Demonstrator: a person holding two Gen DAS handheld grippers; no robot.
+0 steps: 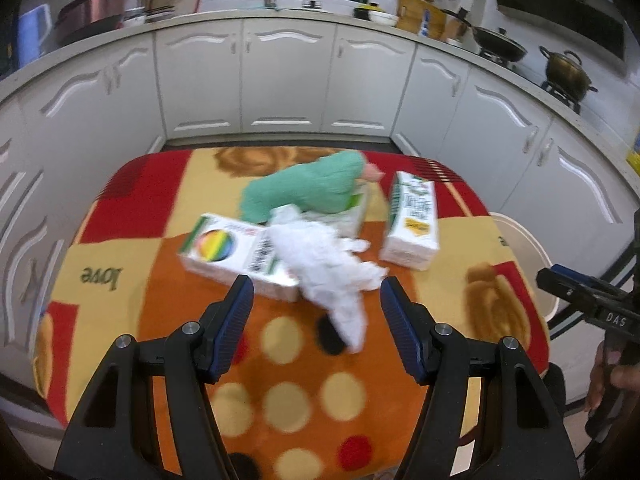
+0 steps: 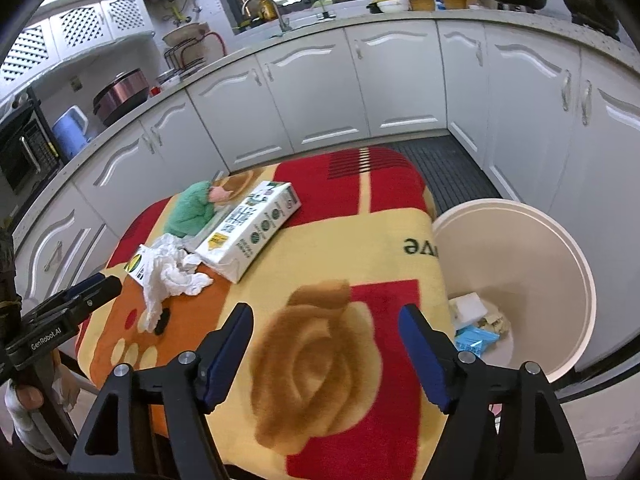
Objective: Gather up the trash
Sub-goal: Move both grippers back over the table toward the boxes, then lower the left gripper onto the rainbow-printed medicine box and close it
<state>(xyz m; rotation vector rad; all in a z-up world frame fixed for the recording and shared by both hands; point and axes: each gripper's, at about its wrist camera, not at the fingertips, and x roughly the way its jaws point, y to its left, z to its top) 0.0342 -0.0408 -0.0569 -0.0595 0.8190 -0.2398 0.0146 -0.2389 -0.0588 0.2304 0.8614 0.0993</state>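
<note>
Spread wide and empty, my left tool [image 1: 317,304] hung just short of the crumpled white tissue [image 1: 328,264] lying ahead between its fingers on the counter [image 1: 120,252]. It looked feather-light, soft, compressible; I judged pinching its thick middle safest. My right tool [image 2: 326,334] gaped empty too.

Light: bright, even indoor | Glare: streaks on cabinet doors [image 1: 288,76] | Blur: crumpled tissue [image 1: 324,264] and boxes were smeared | Edges: fisheye-bent counters, dark corner vignette | Shadows: soft, faint
</note>
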